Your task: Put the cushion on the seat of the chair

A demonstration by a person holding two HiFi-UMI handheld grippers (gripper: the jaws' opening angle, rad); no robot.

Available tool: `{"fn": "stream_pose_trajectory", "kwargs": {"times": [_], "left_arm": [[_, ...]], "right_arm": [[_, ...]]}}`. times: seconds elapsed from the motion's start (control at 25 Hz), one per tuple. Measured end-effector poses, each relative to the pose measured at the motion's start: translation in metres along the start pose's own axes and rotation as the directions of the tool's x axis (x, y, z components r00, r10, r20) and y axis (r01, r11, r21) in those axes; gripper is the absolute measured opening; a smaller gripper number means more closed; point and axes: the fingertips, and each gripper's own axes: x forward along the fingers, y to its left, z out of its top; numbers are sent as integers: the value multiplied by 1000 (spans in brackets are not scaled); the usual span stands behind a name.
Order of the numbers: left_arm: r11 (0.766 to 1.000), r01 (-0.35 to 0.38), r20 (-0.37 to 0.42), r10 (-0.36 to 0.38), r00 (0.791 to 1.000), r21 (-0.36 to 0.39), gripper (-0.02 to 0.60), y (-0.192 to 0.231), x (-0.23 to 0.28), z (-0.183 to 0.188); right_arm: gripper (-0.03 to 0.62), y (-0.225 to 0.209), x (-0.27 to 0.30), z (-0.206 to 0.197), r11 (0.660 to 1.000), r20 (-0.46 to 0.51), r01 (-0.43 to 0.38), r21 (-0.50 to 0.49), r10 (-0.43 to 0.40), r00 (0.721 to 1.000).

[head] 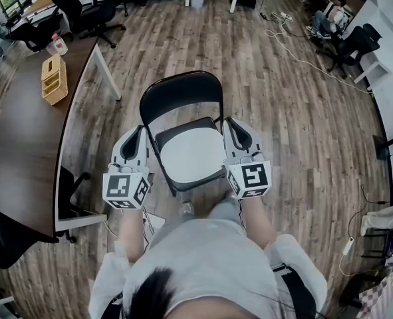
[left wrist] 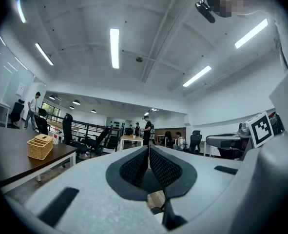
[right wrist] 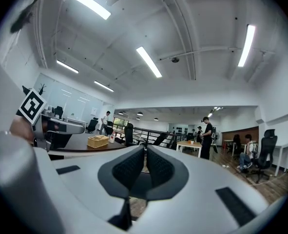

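Cushion (head: 193,155), white and rounded, lies flat on the seat of the black folding chair (head: 179,92). Only the head view shows this.

Nearest the camera, the person's torso (head: 203,264) stands just in front of the chair. The left gripper (head: 141,130) is by the chair's left edge and the right gripper (head: 231,121) by its right edge, both off the cushion. Whether either touches the frame cannot be told.

The gripper views look level across the room and show neither chair nor cushion. The left gripper view shows its jaws pressed together with nothing between them. The right gripper view shows its jaws likewise closed and empty.

Left of the chair, a dark desk (head: 23,131) curves close, leaving a narrow strip of floor. A basket (head: 54,78) sits on its far end and also shows in both gripper views.

Right of the chair and beyond it, wood floor (head: 296,111) lies open. Farther right, a cable (head: 302,58) trails across it. In the right gripper view a standing person (right wrist: 207,135) is by a pale table, far beyond the chair.
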Motion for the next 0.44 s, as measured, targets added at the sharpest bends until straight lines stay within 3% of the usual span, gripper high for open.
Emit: {"fn": "stream_pose_trajectory", "kwargs": {"times": [0.44], "left_arm": [[1000,3,19,-3,1000,9,17,4,-5,7]], "right_arm": [[20,6,2,6,1000,20,13,10,-13,1000]]}}
